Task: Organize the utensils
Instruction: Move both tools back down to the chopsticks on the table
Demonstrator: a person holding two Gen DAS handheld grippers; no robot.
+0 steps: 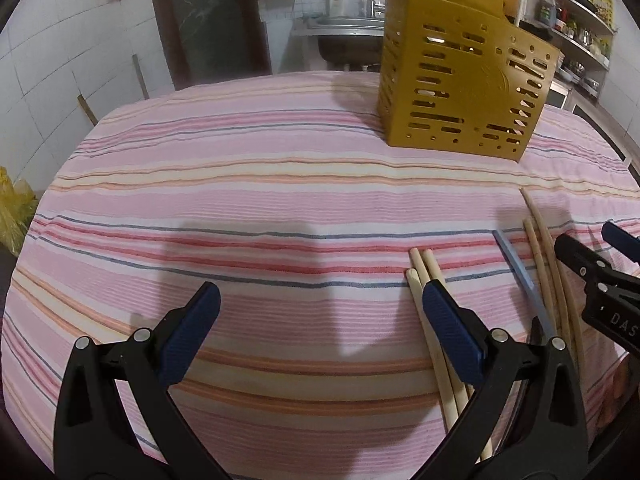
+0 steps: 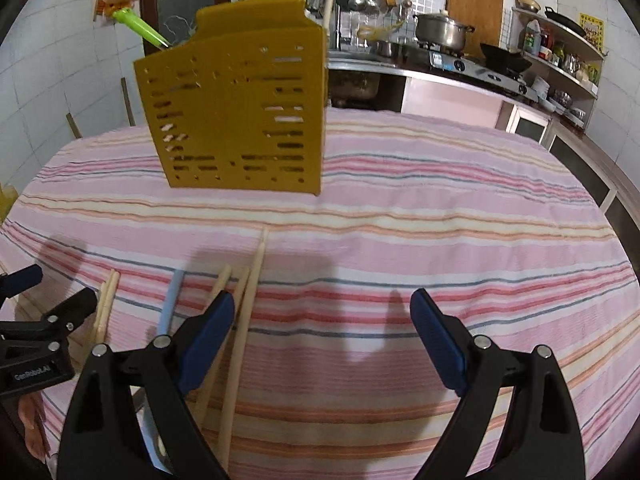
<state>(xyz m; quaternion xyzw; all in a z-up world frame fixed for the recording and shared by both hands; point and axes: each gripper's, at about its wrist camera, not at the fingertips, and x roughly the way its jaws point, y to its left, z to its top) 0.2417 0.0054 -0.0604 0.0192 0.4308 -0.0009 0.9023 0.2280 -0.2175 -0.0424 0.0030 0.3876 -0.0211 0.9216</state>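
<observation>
A gold slotted utensil holder (image 1: 464, 84) stands upright at the far side of the striped tablecloth (image 1: 248, 200); it also shows in the right wrist view (image 2: 240, 108), with a green handle (image 2: 138, 26) sticking out of it. Pale wooden chopsticks (image 1: 424, 280) lie under my left gripper's right finger. Longer chopsticks (image 1: 544, 248) and a blue-handled utensil (image 1: 516, 264) lie further right. My left gripper (image 1: 320, 304) is open and empty above the cloth. My right gripper (image 2: 322, 312) is open and empty, its left finger over long chopsticks (image 2: 248, 300), the blue utensil (image 2: 170, 300) and short chopsticks (image 2: 106, 300) beside.
The table edge falls off at left and far side. Behind it are a sink (image 1: 344, 36), a stove with a steel pot (image 2: 440, 32) and wok (image 2: 504, 60), a cutting board (image 2: 474, 12) and shelves (image 2: 560, 60) at right. A yellow bag (image 1: 14, 208) sits at left.
</observation>
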